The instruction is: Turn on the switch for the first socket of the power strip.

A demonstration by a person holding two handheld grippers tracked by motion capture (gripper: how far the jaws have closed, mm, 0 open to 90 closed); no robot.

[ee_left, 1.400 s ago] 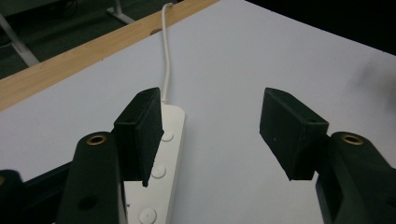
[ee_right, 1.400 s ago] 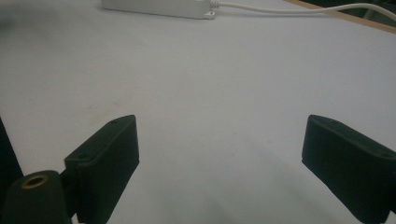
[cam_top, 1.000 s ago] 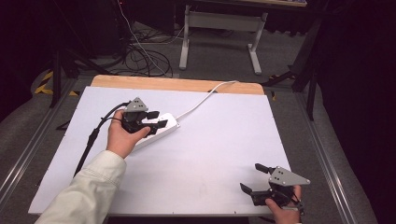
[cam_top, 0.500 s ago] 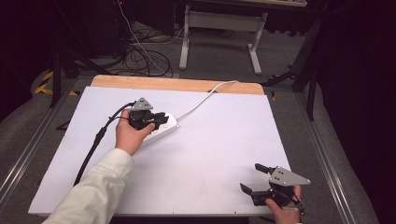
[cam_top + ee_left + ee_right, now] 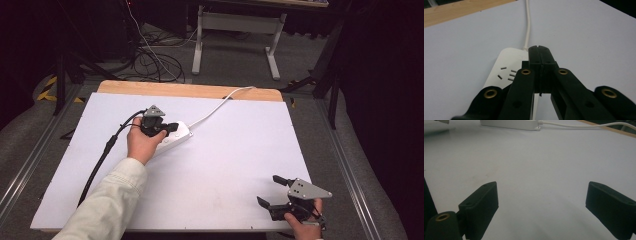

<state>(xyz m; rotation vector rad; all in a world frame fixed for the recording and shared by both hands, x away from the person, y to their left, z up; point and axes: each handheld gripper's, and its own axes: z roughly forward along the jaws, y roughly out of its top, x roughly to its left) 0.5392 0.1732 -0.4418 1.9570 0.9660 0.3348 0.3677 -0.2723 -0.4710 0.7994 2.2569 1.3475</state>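
white table (image 5: 210,165), left gripper (image 5: 170,128) over power strip (image 5: 181,136)

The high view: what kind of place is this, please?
Probably a lab or workshop set up for recording. A table covered with a white sheet stands alone on grey carpet, loose black cables lie on the floor behind it, and a metal desk frame stands further back in a dark room.

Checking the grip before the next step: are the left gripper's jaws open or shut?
Shut. In the left gripper view the left gripper has its pads pressed together, nothing between them, above the white power strip.
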